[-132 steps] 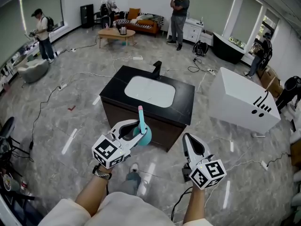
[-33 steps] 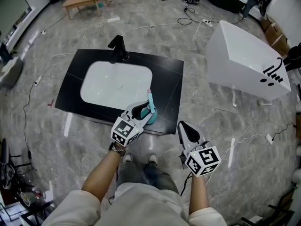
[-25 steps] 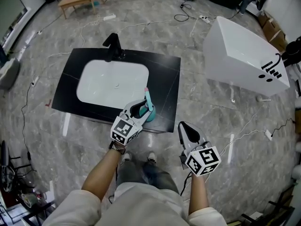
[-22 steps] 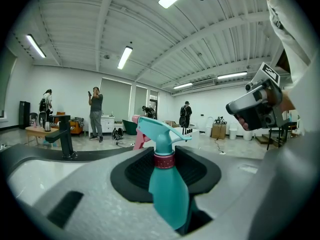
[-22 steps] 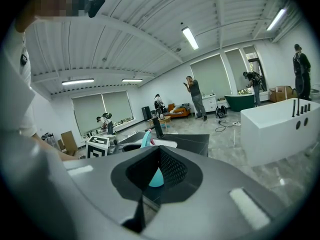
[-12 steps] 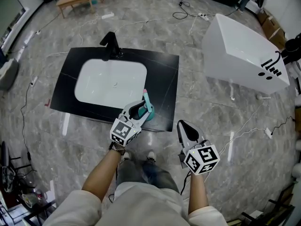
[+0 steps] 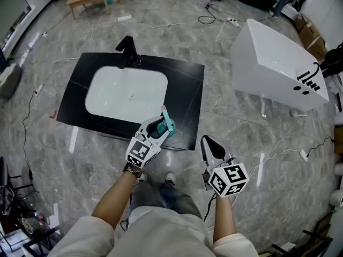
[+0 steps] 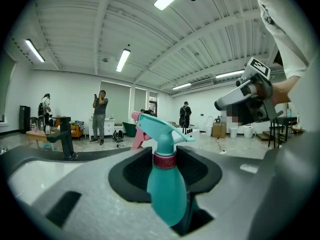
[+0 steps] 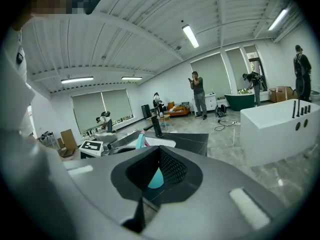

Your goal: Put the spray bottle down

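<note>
Spray bottle (image 7: 168, 126): a teal body, a dark red collar and a pink trigger are seen. It is found upright at the near right part of the counter, just beside the near right corner of the basin. Its base is hidden by the jaws, so contact with the counter cannot be told.
Tap (image 7: 127, 51): black, set at the far edge of the counter, behind the basin.
Basin (image 7: 126, 92): white, sunk into the left and middle part of the counter.
Counter (image 7: 188, 87): a black top, placed on a grey marbled floor (image 7: 225, 122).
Left gripper (image 7: 161, 125): it is placed around the bottle. Its jaws have just been opening, and a dark gap is seen between the bottle and one jaw, so the bottle is between them but is not pressed.
Right gripper (image 7: 206, 141): it is kept over the floor, just right of the counter's near corner. Its jaws are closed together and nothing is held.
White unit (image 7: 273, 63): box-shaped, set on the floor well apart to the right of the counter.
</note>
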Action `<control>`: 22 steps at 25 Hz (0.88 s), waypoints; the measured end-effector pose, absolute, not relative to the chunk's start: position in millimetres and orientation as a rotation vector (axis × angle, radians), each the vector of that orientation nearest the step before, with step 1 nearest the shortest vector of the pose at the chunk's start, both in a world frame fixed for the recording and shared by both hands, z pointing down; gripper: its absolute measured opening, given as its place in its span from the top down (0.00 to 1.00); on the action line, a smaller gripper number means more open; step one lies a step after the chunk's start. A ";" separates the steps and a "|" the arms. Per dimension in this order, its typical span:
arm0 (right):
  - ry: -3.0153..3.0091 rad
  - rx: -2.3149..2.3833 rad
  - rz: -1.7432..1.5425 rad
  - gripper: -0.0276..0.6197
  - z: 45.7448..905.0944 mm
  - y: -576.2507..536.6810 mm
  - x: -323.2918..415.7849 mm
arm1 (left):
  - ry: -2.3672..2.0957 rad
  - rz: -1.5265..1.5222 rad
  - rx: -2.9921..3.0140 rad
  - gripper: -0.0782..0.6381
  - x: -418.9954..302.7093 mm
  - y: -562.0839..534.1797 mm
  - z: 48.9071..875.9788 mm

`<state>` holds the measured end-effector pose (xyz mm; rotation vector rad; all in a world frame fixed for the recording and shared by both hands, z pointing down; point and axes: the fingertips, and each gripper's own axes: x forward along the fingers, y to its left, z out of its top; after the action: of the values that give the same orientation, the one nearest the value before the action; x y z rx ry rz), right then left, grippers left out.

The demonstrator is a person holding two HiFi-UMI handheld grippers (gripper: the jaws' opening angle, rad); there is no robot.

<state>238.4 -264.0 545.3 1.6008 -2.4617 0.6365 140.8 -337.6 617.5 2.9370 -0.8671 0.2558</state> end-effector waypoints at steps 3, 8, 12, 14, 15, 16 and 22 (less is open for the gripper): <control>-2.464 1.598 0.635 0.95 544.2 -262.9 238.7 | -0.880 0.265 2.939 0.67 140.9 -335.9 617.8; -2.469 1.589 0.629 0.95 544.5 -262.2 236.9 | -0.911 0.274 2.922 0.65 134.9 -334.7 620.5; -2.474 1.583 0.612 0.95 541.7 -261.3 236.1 | -0.939 0.312 2.907 0.64 126.6 -329.6 626.0; -2.480 1.578 0.602 0.95 539.3 -260.5 234.6 | -0.954 0.314 2.893 0.64 121.0 -325.5 627.3; -2.484 1.575 0.595 0.95 538.0 -260.3 233.4 | -0.962 0.310 2.889 0.64 118.2 -323.6 626.1; -2.488 1.572 0.588 0.95 536.3 -260.5 232.1 | -0.973 0.305 2.885 0.64 114.9 -322.1 624.0; -2.505 1.560 0.493 0.95 517.7 -265.0 223.6 | -1.067 0.267 2.879 0.65 89.8 -318.7 600.4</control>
<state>223.6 -265.0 517.7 1.5599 -2.5053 0.4933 89.8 -318.7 600.4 2.8786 -1.0665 0.2668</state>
